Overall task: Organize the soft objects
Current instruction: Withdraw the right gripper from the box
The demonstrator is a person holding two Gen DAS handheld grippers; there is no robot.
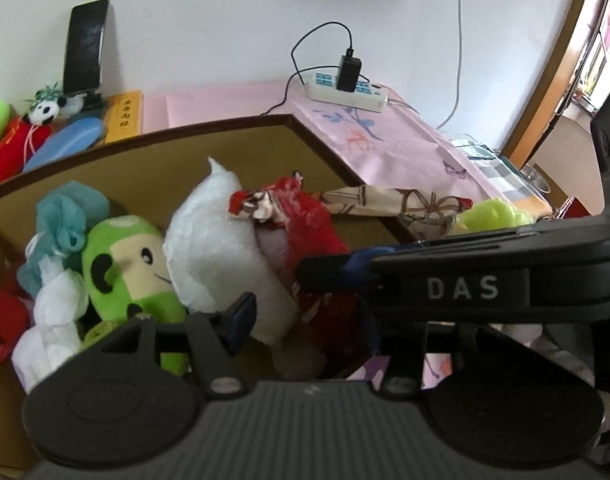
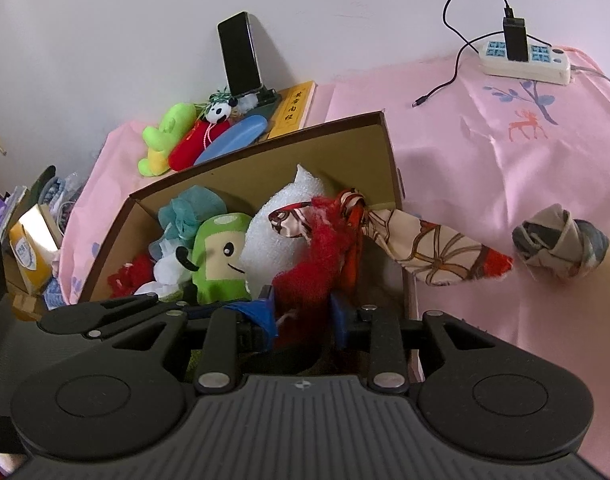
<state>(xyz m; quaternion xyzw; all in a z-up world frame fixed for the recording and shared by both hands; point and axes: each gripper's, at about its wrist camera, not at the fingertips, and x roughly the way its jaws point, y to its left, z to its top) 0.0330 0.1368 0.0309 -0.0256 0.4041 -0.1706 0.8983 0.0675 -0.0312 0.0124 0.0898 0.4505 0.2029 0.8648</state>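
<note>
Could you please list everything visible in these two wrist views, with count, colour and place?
cardboard box: one, brown, on the pink cloth, open
green plush: one, green, inside box
white foam bag: one, white, inside box beside green plush
teal mesh puff: one, teal, box's back
red fuzzy item: one, red, between right gripper's fingers
patterned scarf: one, cream and red, draped over box wall
knotted cloth bundle: one, grey-beige, on cloth outside box
panda toy: one, behind box
phone: one, black, propped against wall
power strip: one, white, far right
left gripper: black, open
right gripper: black, around red item
</note>
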